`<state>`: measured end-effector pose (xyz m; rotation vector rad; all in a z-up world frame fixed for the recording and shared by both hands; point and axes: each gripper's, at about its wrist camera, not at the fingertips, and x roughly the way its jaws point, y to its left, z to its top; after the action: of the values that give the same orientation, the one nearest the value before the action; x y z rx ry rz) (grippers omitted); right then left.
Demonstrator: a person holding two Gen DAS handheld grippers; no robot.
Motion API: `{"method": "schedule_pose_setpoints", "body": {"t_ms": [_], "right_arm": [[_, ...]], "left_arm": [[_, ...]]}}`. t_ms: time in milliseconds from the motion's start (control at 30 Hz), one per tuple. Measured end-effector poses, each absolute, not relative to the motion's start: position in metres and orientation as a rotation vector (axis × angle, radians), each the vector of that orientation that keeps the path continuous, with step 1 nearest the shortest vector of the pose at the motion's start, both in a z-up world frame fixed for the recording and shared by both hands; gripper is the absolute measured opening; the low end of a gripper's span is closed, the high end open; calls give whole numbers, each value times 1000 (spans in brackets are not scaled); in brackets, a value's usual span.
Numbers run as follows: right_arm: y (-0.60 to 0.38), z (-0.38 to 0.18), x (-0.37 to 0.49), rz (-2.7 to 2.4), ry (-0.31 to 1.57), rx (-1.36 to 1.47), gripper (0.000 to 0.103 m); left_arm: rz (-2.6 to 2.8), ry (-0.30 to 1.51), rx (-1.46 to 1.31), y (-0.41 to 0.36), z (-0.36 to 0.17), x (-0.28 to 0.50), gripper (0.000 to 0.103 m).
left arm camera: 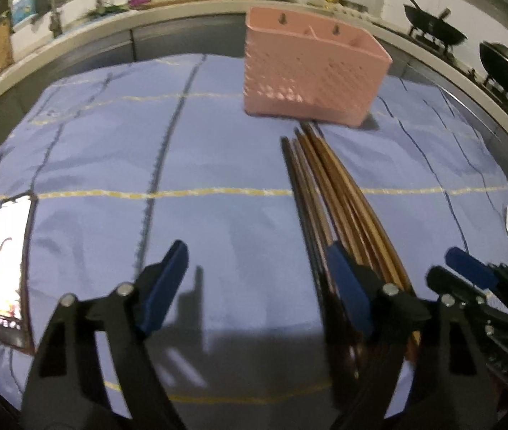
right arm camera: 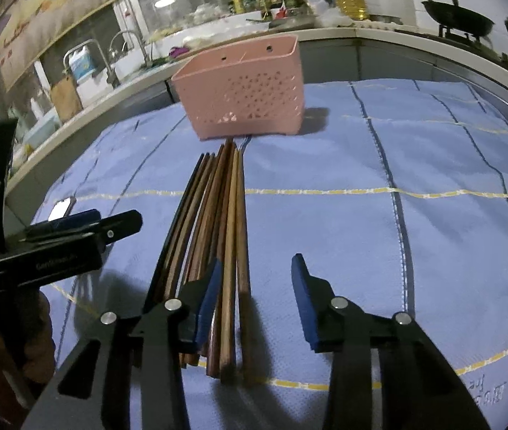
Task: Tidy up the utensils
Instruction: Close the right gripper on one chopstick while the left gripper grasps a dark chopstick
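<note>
Slim wooden chopsticks (right arm camera: 218,236) lie centre on quilted blue cloth (right arm camera: 450,233); perforated pink plastic basket (right arm camera: 243,100) above. Both the left gripper (left arm camera: 254,272) and the right gripper (right arm camera: 257,286) are released, holding nothing.

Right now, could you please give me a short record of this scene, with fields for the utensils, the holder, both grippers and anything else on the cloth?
utensils: bundle of wooden chopsticks lying flat, tips toward the holder
holder: pink perforated basket, upright beyond the chopsticks, looks empty
left gripper: open, beside the bundle, nothing held
right gripper: open; some chopsticks between its fingers, not pinched
surface: blue checked cloth
other: lit phone at the cloth's left edge
</note>
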<state>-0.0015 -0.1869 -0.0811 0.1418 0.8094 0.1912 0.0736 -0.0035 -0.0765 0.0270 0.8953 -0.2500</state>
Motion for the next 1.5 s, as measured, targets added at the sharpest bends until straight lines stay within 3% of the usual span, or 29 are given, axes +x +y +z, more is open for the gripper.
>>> {"method": "schedule_pose_setpoints", "body": {"t_ms": [667, 733, 833, 867, 1000, 1067, 1233, 1500], "right_arm": [[-169, -104, -2, 136, 823, -66, 40], [-166, -104, -2, 146, 819, -69, 35], [-165, -104, -2, 157, 809, -77, 16], [-166, -104, -2, 153, 810, -69, 9], [-188, -104, -2, 113, 826, 2, 8], [-195, -104, -7, 107, 837, 1, 8], [-201, -104, -19, 153, 875, 12, 8], [-210, -98, 22, 241, 978, 106, 8]], "left_arm": [[-222, 927, 149, -25, -100, 71, 70], [-222, 929, 163, -29, -101, 72, 70], [-211, 913, 176, -32, -103, 73, 69], [-214, 906, 173, -32, -103, 74, 63], [-251, 900, 169, -27, -99, 75, 16], [-262, 907, 169, -22, -99, 75, 11], [-299, 933, 155, -10, -99, 73, 11], [-319, 976, 142, -6, -96, 100, 28]]}}
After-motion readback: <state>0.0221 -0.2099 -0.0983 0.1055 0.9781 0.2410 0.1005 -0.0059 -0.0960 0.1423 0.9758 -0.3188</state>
